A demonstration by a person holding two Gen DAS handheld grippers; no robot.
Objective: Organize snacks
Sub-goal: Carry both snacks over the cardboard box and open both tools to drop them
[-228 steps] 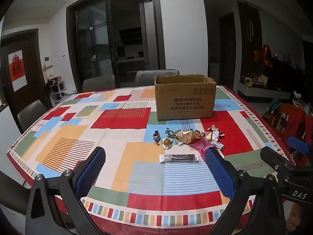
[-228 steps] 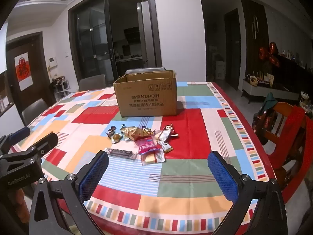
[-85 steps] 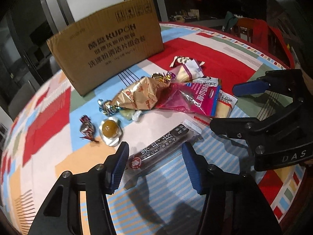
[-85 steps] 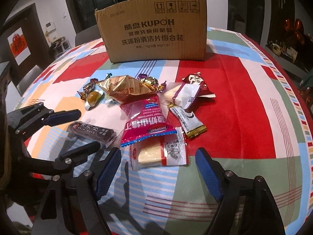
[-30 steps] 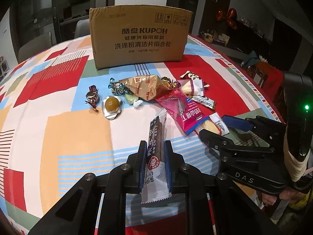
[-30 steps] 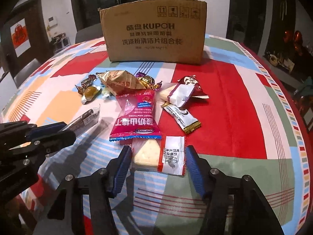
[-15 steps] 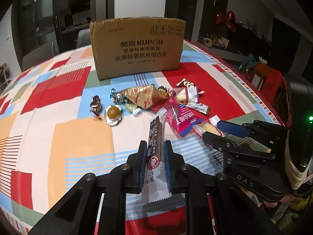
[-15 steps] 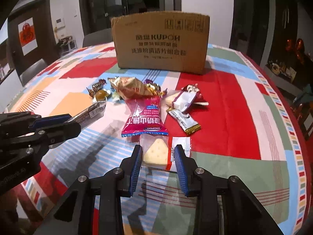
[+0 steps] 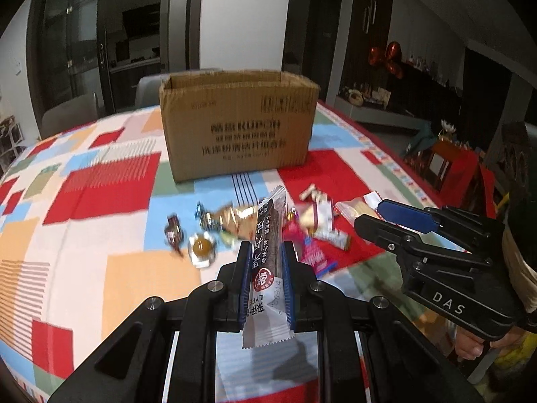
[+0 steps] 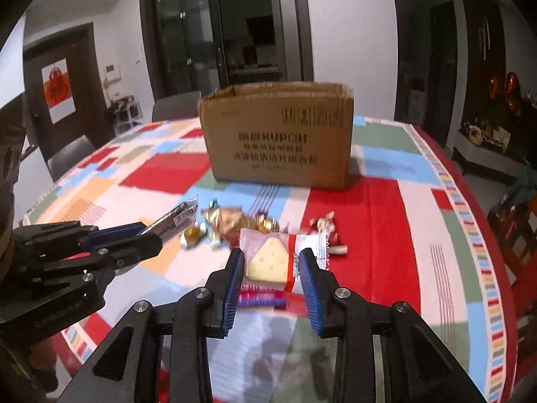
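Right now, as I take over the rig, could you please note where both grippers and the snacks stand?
Left gripper: shut on the dark snack bar, off the table.
Right gripper: shut on the cracker packet, also lifted.
Cardboard box: open-topped, behind the pile; its inside is hidden.
Left: drop both in the box, then the remaining candies and packets on the tablecloth.
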